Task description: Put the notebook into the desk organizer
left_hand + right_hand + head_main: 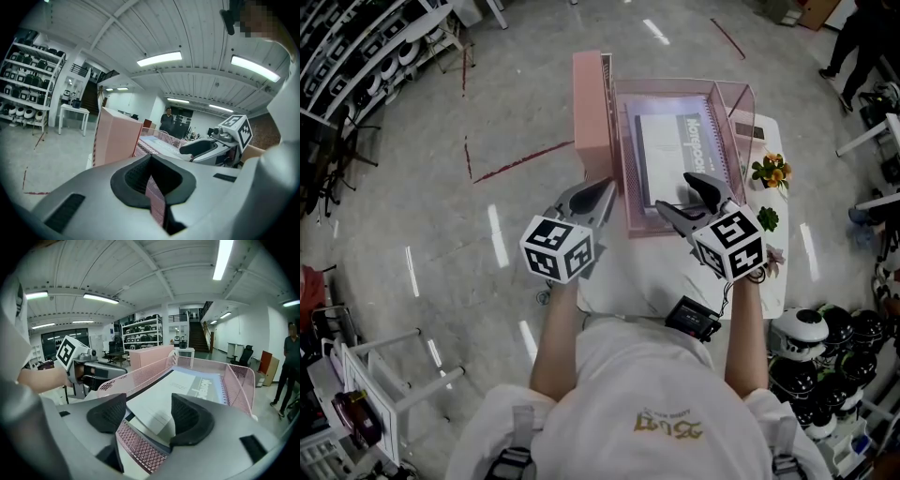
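**Notebook lying in the organizer, both grippers at the near end.** The notebook [675, 141] lay flat, cover up, on the floor of the pink mesh desk organizer [627, 141]. The organizer stood on the white table [619, 281], so I judged the placement essentially made. My left gripper [607, 187] had its jaws drawn in narrow on the organizer's left wall near the front corner, with the thin mesh pinched between them. I read that hold as a brace, since a light tray would otherwise skate across the table when anything pushed on it. My right gripper [673, 190] sat over the near rim with its jaws spread wide, gripping nothing. The rim and the notebook's near edge lay in the gap between them, a posture I judged suited to a last nudge inward. The notebook's long axis ran straight away from me, parallel to the organizer's long walls. Its spiral binding lay along the right side, and the printed title ran lengthwise beside that binding. A tall pink box [591, 103] stood just beside the organizer's left wall, clear of both grippers.
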`<state>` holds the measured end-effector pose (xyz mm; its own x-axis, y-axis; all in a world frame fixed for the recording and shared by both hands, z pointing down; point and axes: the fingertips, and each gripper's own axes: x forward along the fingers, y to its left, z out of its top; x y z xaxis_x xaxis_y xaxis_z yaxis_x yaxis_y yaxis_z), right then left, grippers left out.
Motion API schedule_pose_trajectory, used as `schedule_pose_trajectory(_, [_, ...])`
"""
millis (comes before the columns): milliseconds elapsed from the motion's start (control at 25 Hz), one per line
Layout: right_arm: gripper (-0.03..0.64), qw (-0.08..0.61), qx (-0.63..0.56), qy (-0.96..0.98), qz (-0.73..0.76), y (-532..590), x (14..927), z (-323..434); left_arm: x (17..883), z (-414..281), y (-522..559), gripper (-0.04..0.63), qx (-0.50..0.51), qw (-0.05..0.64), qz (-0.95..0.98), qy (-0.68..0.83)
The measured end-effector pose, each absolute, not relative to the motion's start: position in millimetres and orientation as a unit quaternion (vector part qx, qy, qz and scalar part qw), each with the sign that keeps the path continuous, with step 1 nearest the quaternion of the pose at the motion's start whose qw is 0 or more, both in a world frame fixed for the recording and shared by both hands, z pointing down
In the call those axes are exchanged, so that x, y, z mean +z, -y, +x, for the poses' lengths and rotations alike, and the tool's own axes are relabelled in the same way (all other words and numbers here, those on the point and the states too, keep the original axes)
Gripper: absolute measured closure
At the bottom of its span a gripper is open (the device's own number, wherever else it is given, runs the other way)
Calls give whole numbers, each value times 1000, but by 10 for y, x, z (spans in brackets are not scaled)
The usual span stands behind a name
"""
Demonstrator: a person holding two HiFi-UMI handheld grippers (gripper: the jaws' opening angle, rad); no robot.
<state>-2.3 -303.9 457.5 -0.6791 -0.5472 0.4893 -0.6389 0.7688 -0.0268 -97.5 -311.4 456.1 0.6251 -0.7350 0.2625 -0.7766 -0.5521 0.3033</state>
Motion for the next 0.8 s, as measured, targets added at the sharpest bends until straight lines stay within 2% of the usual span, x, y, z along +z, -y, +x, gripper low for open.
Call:
schedule_pose_trajectory(240, [347,212,82,905,359,3010,4510,3,4511,-1014,3076,580,45,191,878,437])
schedule_pose_trajectory(520, [432,120,121,889,426,2989,4367,216,4492,-1065,2979,580,30,190,872,451])
schedule_pose_trajectory(640, [540,92,118,877,456,2941,4305,356,4453,-1045,2921,580,29,184,872,452])
schedule_pose_trajectory(760, [605,70,120,870,474,2843,4270,451,4420,-1018,2841,580,30,178,874,451])
schedule_pose_trajectory(800, [605,65,122,868,477,2802,4269,473,4409,-1008,2812,580,30,176,875,451])
